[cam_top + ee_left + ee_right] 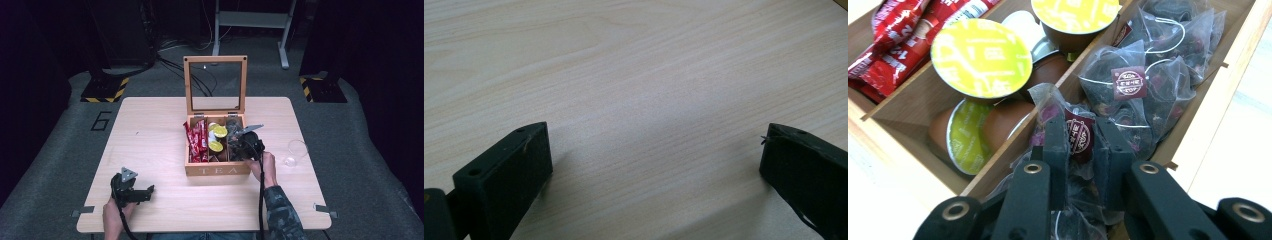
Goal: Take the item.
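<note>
1. Now my right tool (1080, 145) is clenched on a tea bag (1073, 135) in the rightmost compartment of the wooden tea box (217, 169); its jaws pinch the sachet by the dark red label, and the bag sits low among the others of its kind.
2. I judge this to be the grasp step of taking one tea bag out of the box: the grip is made, the lift is not yet done.
3. The next move calls for a straight, gentle rise, since the neighbouring tea bags (1143, 85) lie against mine and their strings could snag and come up with it.
4. My left tool (131, 191) rests near the front left of the worktop (150, 130), well apart from the box, released, with its jaws wide and nothing between them.
5. Around the grip: yellow-lidded capsules (980, 57) fill the middle compartment, red sachets (196, 142) the left one, and thin dividers stand just beside my jaws.
6. The glass-paned lid (215, 85) stands upright behind the box, so the way up is free but the way back is not.
7. A clear glass (295, 152) lies to the right of the box, near my right hand (267, 167).
</note>
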A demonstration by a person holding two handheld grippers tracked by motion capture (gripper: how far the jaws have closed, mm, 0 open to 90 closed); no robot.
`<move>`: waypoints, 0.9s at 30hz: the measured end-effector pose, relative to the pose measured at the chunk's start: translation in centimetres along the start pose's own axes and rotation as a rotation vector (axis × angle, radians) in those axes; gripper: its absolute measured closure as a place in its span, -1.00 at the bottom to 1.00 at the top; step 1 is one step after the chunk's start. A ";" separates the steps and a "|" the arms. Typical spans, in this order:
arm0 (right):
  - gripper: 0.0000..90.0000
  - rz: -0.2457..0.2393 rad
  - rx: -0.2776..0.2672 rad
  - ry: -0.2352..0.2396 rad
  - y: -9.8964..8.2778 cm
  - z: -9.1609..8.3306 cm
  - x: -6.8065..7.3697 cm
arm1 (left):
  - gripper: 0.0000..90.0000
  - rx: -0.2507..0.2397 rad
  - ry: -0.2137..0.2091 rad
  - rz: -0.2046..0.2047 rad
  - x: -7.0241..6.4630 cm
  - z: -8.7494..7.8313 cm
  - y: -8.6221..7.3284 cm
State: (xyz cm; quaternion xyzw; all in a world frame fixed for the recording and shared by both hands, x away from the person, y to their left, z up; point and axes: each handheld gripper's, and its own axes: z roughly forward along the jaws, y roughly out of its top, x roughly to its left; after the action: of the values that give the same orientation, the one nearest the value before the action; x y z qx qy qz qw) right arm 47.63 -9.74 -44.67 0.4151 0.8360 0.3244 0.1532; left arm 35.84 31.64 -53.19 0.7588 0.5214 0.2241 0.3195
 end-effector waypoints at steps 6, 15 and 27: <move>0.73 -0.016 -0.014 0.001 0.2 -0.7 0.3 | -0.99 0.000 0.000 0.000 0.0 0.0 0.0; 0.72 -0.044 -0.039 -0.005 1.1 -2.3 1.0 | -0.99 -0.001 0.002 0.000 0.0 0.0 0.0; 0.71 -0.063 -0.059 -0.012 1.4 -3.8 1.0 | -0.99 0.000 0.000 0.000 0.0 0.0 0.0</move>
State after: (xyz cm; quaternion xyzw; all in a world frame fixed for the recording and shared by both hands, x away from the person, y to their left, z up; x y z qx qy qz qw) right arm 45.87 -9.86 -40.92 0.3857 0.8379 0.3412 0.1806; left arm 35.84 31.64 -53.20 0.7587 0.5214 0.2242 0.3197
